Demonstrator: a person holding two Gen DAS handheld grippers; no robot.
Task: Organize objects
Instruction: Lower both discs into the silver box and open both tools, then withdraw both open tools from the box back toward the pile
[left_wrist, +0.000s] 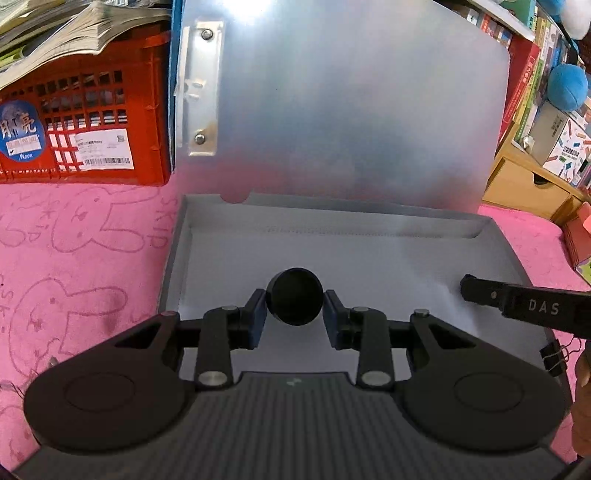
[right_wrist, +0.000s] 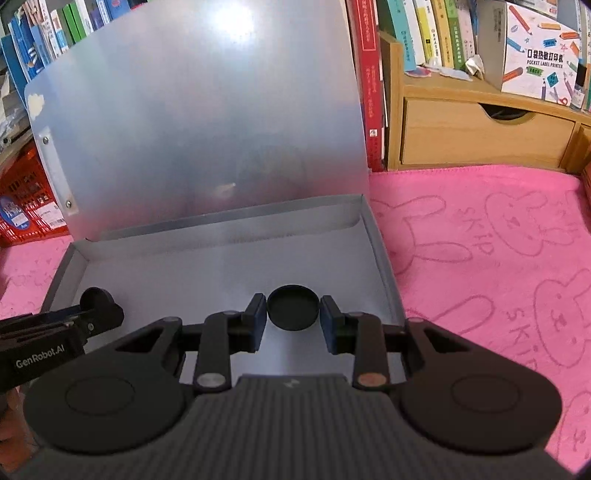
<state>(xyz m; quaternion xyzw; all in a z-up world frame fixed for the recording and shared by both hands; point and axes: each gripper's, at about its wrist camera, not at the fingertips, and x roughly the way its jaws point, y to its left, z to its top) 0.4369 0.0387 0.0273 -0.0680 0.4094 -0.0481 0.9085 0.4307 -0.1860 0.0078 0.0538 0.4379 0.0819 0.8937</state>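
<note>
Left wrist: tool (left_wrist: 294, 309) around round matte-black cap (left_wrist: 294, 301)

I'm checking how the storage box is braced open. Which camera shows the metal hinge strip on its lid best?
The left wrist view. The metal hinge strip sits near and large at the lid's left edge, both screws clear. In the right wrist view the strip is small, dim and pushed to the distorted left side.

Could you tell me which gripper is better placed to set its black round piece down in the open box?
Probably left. The left gripper holds its black round piece over the bare middle of the grey box floor; the right gripper, with its black cap, sits close to the box's right wall.
</note>
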